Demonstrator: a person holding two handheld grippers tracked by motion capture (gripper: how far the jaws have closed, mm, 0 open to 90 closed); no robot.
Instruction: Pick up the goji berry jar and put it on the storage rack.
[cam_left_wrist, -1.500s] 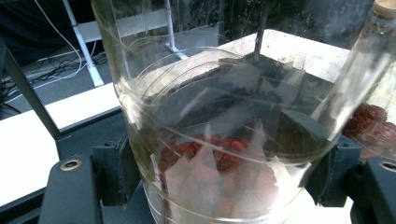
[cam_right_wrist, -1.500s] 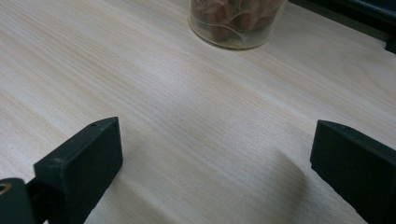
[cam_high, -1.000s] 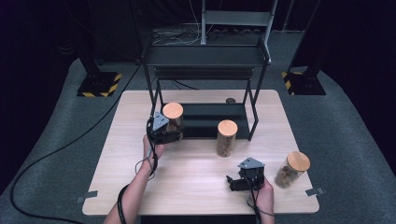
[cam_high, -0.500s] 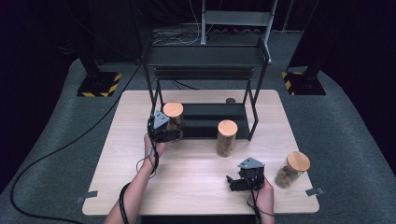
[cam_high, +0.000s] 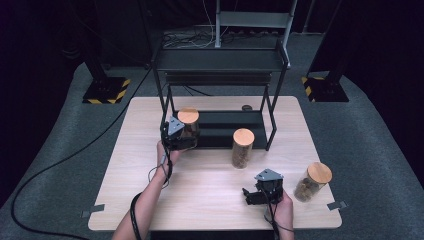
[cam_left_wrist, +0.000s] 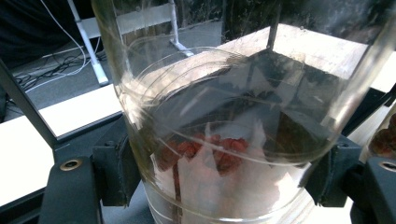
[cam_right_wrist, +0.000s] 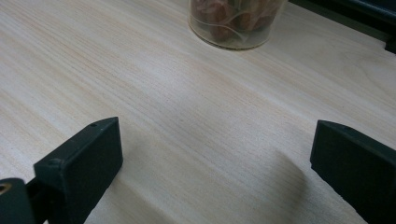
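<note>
High view: left gripper (cam_high: 176, 136) clamped on a cork-lidded glass jar (cam_high: 188, 122) at the rack's (cam_high: 220, 60) lower shelf, 10 o'clock on the table (cam_high: 150, 200). Right gripper (cam_high: 257, 192) at 5 o'clock.
Left gripper view: pads press the jar (cam_left_wrist: 233, 140); no legible label.
Right gripper view: jaws wide apart, nothing between; second jar (cam_right_wrist: 233, 23) at 12 o'clock.

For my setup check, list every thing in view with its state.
Left hand-held gripper: shut on the left jar.
Left jar: lidded, upright, held by the shelf.
Right hand-held gripper: open, nothing between its jaws.
Middle jar: lidded, upright on the table.
Right jar: lidded, tilted.
</note>
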